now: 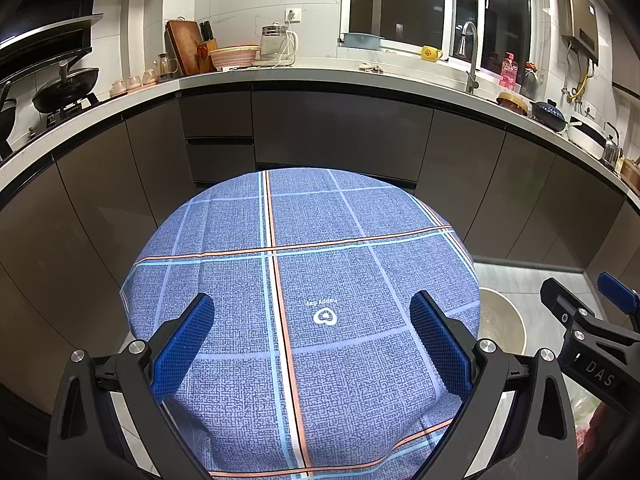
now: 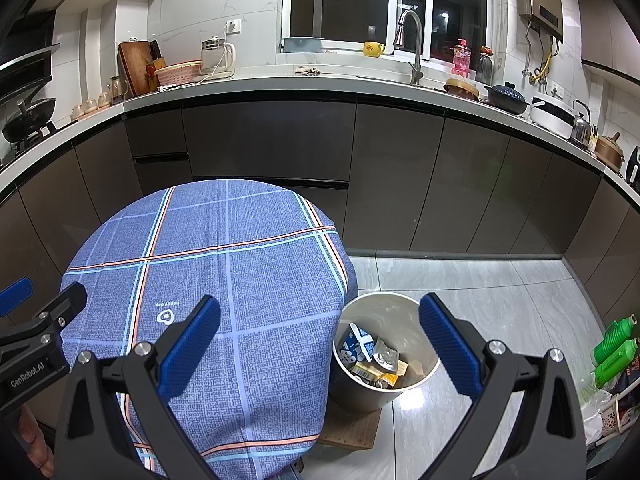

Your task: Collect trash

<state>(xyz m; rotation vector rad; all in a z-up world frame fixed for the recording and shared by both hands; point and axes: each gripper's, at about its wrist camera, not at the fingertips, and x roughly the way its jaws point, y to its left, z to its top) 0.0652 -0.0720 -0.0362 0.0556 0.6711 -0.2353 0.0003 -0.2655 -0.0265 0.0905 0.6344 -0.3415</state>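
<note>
Showing a blue woven-look tablecloth [image 1: 340, 280] crossed by orange, black, white and pale blue stripes, with a small white heart logo [image 1: 325, 316] near its centre. Gleaming beside the table's right edge, a cream bin [image 2: 372, 394], holding a blue-and-white carton [image 2: 356, 346] among silver and yellow wrappers. Standing out in bright green at the floor's right edge, two bottles [image 2: 614, 350]. Flashing textured blue pads [image 2: 450, 344] on black gripper frames.
</note>
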